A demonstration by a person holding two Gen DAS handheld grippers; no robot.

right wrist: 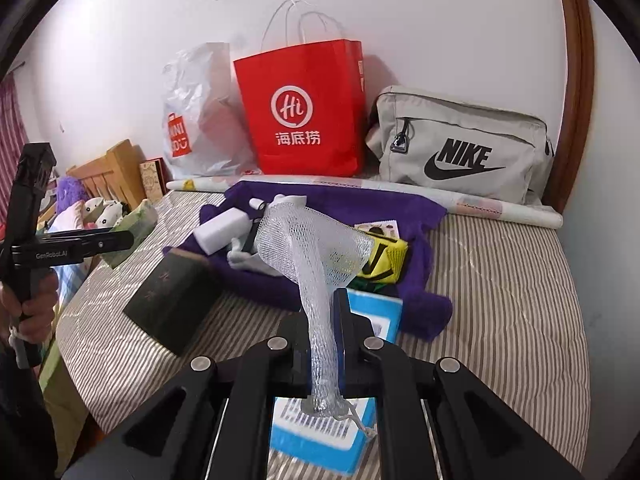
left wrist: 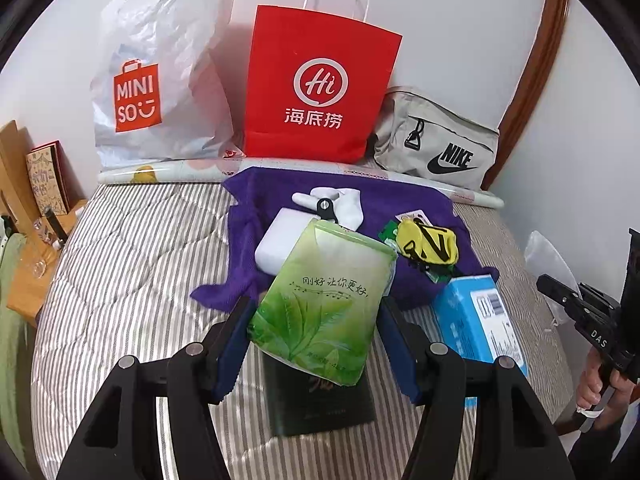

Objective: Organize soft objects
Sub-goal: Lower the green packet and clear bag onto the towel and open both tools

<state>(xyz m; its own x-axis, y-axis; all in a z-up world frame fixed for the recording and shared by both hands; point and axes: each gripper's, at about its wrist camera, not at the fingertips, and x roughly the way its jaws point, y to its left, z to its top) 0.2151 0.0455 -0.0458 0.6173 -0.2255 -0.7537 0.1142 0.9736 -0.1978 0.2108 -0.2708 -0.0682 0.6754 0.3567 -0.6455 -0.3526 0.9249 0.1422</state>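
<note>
Green, leaf-printed plastic wraps the tissue pack (left wrist: 324,304), which sits squeezed between the 2 blue-padded fingers (left wrist: 240,344) of the left gripper (left wrist: 316,340), lifted above the striped bedspread (left wrist: 132,272) and a dark box (left wrist: 320,408). Its long axis runs away from the camera, far end tipped up toward the purple towel (left wrist: 360,196).

White mesh net (right wrist: 316,264) is pinched in the right gripper (right wrist: 322,320), jaws clamped nearly together on its narrow neck; the wider open end fans up and forward over the towel, while its knotted tail hangs back above a blue box (right wrist: 320,432).

Only the right wrist view shows the net's full length and the left gripper from the side, with the tissue pack jutting from it. Only the left wrist view shows the printing on the pack, a white block (left wrist: 276,244) and yellow pouch (left wrist: 428,246) beyond.
</note>
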